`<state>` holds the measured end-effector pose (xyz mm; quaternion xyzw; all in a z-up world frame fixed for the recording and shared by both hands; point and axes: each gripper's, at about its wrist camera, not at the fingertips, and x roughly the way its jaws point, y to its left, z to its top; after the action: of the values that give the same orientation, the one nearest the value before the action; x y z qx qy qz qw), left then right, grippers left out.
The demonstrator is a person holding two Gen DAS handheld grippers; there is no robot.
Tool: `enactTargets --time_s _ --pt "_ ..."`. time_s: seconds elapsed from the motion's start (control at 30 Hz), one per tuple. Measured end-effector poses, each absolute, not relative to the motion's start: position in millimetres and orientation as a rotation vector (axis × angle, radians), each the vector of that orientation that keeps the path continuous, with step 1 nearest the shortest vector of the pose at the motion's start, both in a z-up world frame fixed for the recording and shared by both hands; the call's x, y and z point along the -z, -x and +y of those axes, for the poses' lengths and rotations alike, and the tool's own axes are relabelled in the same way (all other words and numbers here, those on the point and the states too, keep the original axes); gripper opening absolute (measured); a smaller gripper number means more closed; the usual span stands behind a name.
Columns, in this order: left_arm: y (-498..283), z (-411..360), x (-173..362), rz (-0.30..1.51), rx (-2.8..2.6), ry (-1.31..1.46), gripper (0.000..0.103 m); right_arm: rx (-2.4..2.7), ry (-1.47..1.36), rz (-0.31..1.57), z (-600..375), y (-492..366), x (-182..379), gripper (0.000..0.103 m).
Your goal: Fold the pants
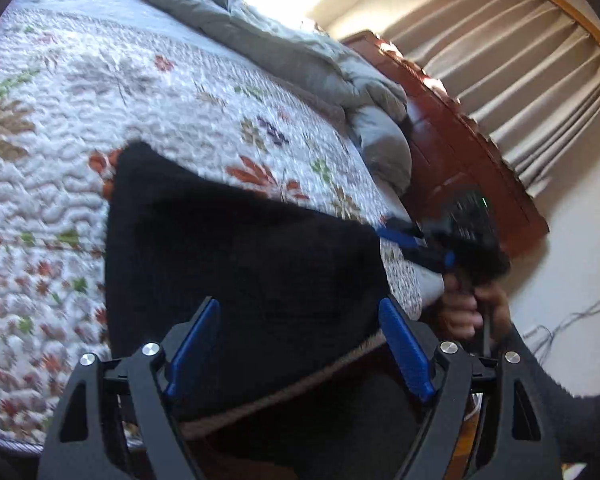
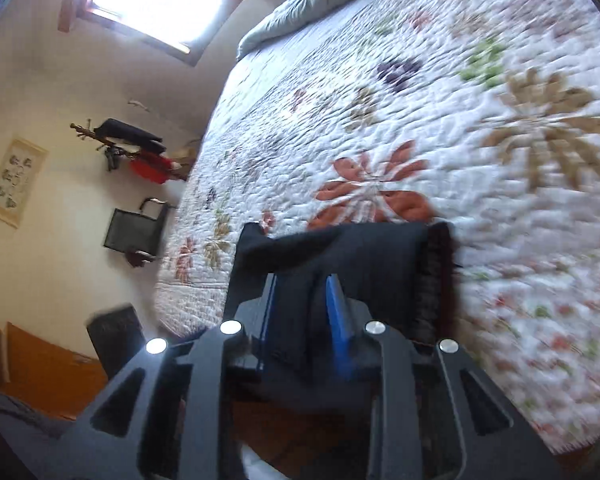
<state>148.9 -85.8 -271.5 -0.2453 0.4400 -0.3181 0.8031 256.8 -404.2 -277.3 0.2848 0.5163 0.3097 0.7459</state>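
Note:
The black pants point(image 1: 240, 248) lie on the floral quilt of the bed, hanging over its near edge. My left gripper point(image 1: 298, 320) is open, its blue pads either side of the pants with a wide gap and nothing gripped. My right gripper point(image 2: 302, 292) is shut on the black pants point(image 2: 364, 252), a fold of cloth pinched between its blue pads. The right gripper also shows in the left wrist view point(image 1: 416, 240), at the pants' right corner by the bed edge, held by a hand.
The white floral quilt point(image 1: 100, 100) covers the bed point(image 2: 420, 100). A grey duvet point(image 1: 300, 52) is bunched at the far end. A wooden headboard point(image 1: 460, 140) and curtains point(image 1: 520, 72) stand right. A coat rack point(image 2: 132, 148) and a wooden floor point(image 2: 52, 364) are left.

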Motion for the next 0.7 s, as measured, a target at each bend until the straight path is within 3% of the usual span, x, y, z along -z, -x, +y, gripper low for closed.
enactTargets --time_s 0.07,0.13,0.2,0.27,0.33,0.4,0.53,0.7 --pt "-148.6 -88.0 286.2 0.996 0.666 0.531 0.082 -0.66 -0.682 1.149 -406.2 -274.4 298.7 0.021" --pt "-148.3 -87.2 302.6 1.036 0.668 0.539 0.08 -0.601 -0.741 1.176 -418.7 -283.7 323.8 0.003" --pt "-148.8 -86.7 312.5 1.048 0.665 0.527 0.073 -0.581 -0.798 1.206 -428.8 -287.2 347.7 0.0" --pt "-150.7 -82.7 308.9 1.058 0.675 0.556 0.074 -0.602 -0.854 1.206 -433.1 -289.0 357.0 0.0" --pt "-157.4 -76.8 290.4 1.038 0.696 0.591 0.077 -0.634 -0.877 1.171 -436.3 -283.7 345.7 0.008" --pt "-170.3 -68.8 262.7 0.955 0.716 0.591 0.088 -0.67 -0.876 1.116 -436.1 -274.4 323.2 0.033" --pt "-223.1 -55.8 247.0 0.917 0.767 0.634 0.091 -0.831 -0.875 1.077 -422.9 -248.4 297.5 0.037" --pt "-285.9 -49.4 296.7 1.05 0.76 0.721 0.089 -0.88 -0.812 1.203 -411.1 -210.6 324.9 0.034"
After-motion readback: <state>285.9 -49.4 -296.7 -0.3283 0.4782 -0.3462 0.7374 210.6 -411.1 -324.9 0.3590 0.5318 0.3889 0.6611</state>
